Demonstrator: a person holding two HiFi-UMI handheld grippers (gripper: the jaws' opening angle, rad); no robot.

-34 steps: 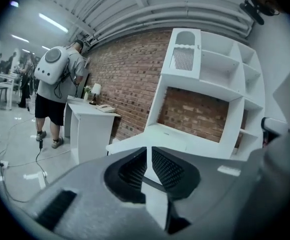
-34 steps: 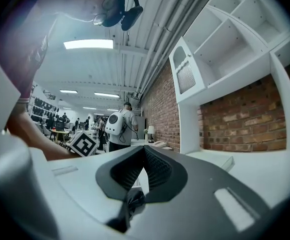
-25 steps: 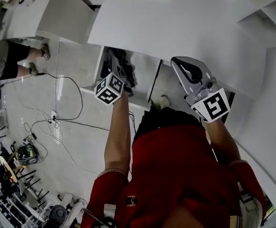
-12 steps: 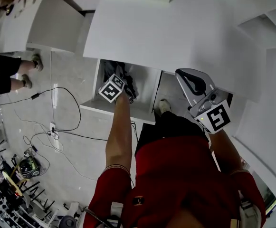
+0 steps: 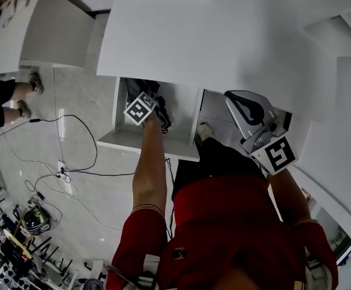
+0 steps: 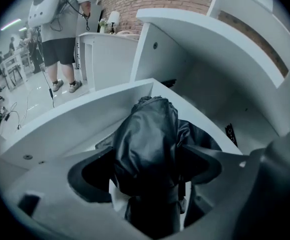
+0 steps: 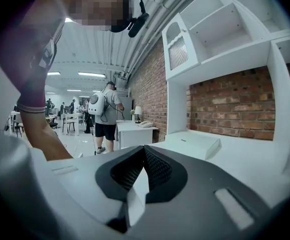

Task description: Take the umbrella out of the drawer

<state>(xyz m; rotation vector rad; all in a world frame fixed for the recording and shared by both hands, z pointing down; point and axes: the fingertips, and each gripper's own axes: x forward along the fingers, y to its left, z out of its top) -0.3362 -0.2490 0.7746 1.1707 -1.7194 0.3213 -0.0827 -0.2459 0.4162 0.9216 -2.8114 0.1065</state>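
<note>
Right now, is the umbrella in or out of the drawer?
In: the umbrella lies inside the open drawer; the left gripper straddles it, its jaws having just been opening.

Left gripper (image 6: pixel 147 153) down, fingers (image 6: pixel 92 176) just opening around umbrella (image 6: pixel 147 129); right gripper (image 7: pixel 144 154) level, fingers together.

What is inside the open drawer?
A black umbrella is in the drawer. The drawer floor under it is covered, so anything beneath cannot be seen.

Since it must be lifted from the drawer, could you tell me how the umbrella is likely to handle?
The umbrella shows loose, glossy dark folds, so its outside is probably floppy and somewhat slippery. It is a short folded bundle in the drawer, so likely light and unlikely to roll.
</note>
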